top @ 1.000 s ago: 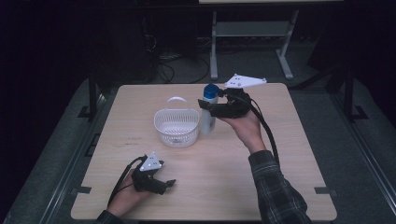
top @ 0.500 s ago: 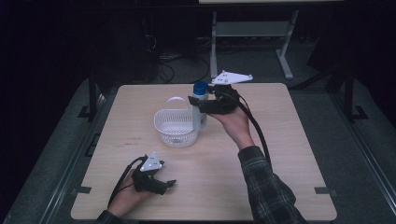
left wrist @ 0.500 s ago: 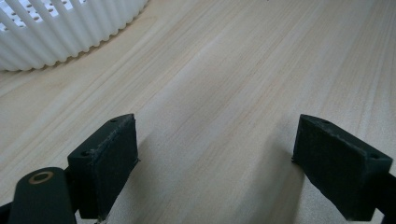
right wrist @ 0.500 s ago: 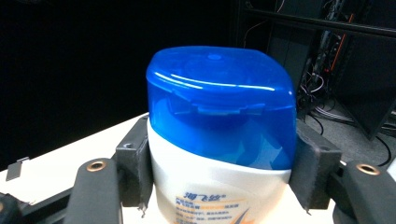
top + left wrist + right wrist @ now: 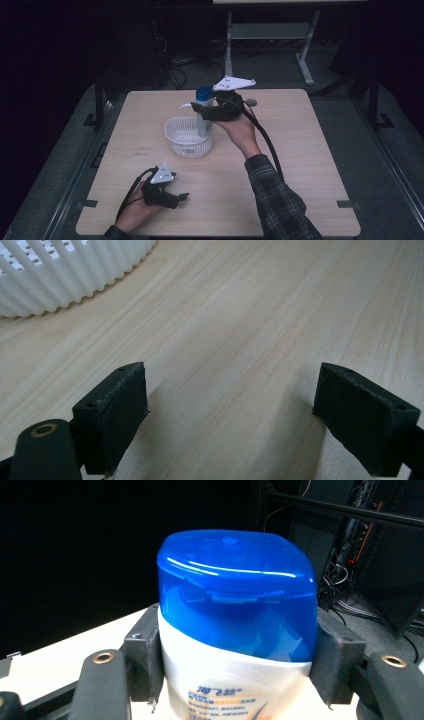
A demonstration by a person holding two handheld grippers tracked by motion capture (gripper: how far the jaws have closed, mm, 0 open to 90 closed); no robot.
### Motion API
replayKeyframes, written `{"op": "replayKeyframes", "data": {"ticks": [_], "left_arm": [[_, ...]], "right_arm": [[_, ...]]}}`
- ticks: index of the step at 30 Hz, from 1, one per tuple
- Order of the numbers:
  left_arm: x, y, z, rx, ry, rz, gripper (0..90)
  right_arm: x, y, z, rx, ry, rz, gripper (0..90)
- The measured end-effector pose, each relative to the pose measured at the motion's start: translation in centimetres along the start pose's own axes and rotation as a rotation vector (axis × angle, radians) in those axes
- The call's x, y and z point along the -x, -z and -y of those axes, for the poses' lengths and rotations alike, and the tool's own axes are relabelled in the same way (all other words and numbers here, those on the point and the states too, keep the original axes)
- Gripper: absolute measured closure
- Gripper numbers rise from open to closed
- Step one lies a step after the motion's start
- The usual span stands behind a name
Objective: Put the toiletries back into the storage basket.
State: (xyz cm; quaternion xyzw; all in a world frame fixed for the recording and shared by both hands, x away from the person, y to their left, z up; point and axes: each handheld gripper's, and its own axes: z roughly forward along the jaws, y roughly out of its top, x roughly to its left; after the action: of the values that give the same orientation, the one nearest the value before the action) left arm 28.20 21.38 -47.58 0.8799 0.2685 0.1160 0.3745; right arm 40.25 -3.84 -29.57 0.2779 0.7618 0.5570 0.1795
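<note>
We saw the right hand-held gripper (image 5: 207, 111) raised above the far middle of the counter (image 5: 300, 150), its jaws clamped on a white bottle (image 5: 203, 120) with a blue cap (image 5: 204, 93). In the right gripper view the bottle (image 5: 230, 680) stood upright between the two black jaws, each pressed against its side just below the cap (image 5: 237, 590), with coloured print low on its front. From the high view the bottle hung over the far right rim of a white slotted basket (image 5: 187, 137), its lower end at or inside that rim; we could not tell whether it touched the basket. A thin white handle arched at the basket's far side. The grey three-cornered plate sat on top of the right hand-held gripper, and its black cable ran back along a plaid sleeve (image 5: 277, 200).

The left hand-held gripper (image 5: 182, 197) lay low at the near left of the counter, held in the left hand (image 5: 137, 212), well apart from the basket. In the left gripper view its jaws stood wide with bare wood (image 5: 240, 340) between them, and the ribbed wall of the basket (image 5: 70, 270) showed at the upper left.
</note>
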Motion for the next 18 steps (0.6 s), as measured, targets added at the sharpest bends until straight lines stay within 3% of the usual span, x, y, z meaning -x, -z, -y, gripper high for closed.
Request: {"op": "replayKeyframes", "data": {"ticks": [18], "left_arm": [[0.0, 0.0, 0.0, 0.001, 0.001, -0.001, 12.9]], "right_arm": [[-0.1, -2.0, 1.2, -0.040, -0.005, -0.002, 34.3]]}}
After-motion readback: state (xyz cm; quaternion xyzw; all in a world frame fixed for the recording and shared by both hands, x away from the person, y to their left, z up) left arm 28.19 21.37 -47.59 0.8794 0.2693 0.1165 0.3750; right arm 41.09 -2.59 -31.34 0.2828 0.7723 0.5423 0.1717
